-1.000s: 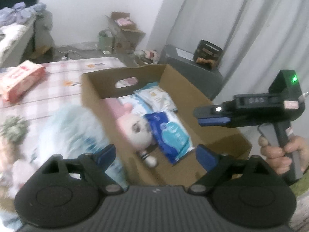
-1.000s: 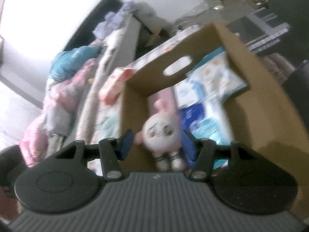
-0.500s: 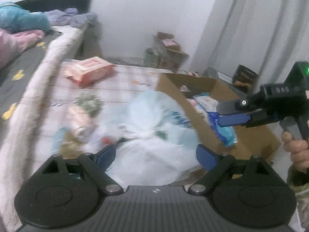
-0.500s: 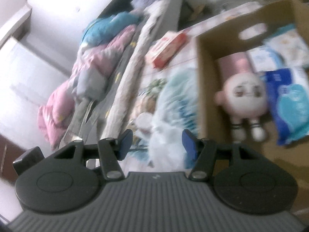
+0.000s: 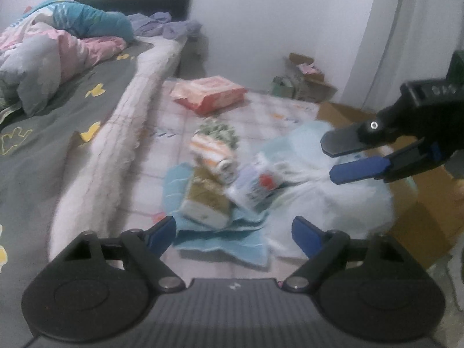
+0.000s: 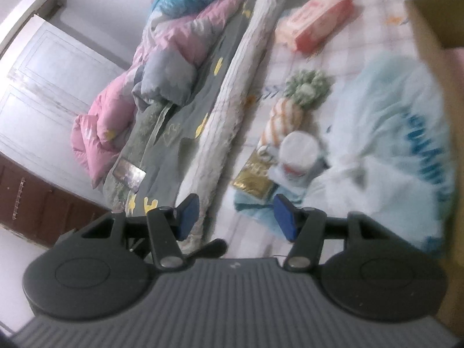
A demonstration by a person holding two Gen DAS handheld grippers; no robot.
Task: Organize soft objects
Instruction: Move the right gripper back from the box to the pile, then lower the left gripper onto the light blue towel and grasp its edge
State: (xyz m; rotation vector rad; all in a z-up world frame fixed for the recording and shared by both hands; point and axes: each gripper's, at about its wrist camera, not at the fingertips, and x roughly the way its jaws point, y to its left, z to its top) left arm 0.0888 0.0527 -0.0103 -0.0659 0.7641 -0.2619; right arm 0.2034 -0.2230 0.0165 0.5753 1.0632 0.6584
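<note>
A pile of soft things lies on the checked mat [image 5: 174,133]: a pineapple plush [image 5: 213,142], a gold-patterned pack [image 5: 207,203], a white pack with a red mark [image 5: 258,185] and a light-blue towel [image 5: 220,239]. Against them rests a big pale-blue plastic bag [image 5: 327,194]. My left gripper [image 5: 234,235] hovers over the towel, its jaws closing with nothing between them. My right gripper [image 5: 329,158] hangs open and empty above the bag. In the right wrist view, my right gripper [image 6: 237,217] points at the gold pack [image 6: 255,178], white pack [image 6: 298,153] and pineapple plush [image 6: 290,116].
A cardboard box [image 5: 420,217] stands right of the bag; its wall [image 6: 435,34] fills the right edge. A pink tissue pack [image 5: 208,94] lies farther back on the mat. A bed [image 5: 58,121] with a pink and blue quilt [image 6: 139,66] runs along the left.
Both views have swung left, from the open box with the pink doll and blue packs to the pile beside the bed. The left jaws stand slightly narrower.
</note>
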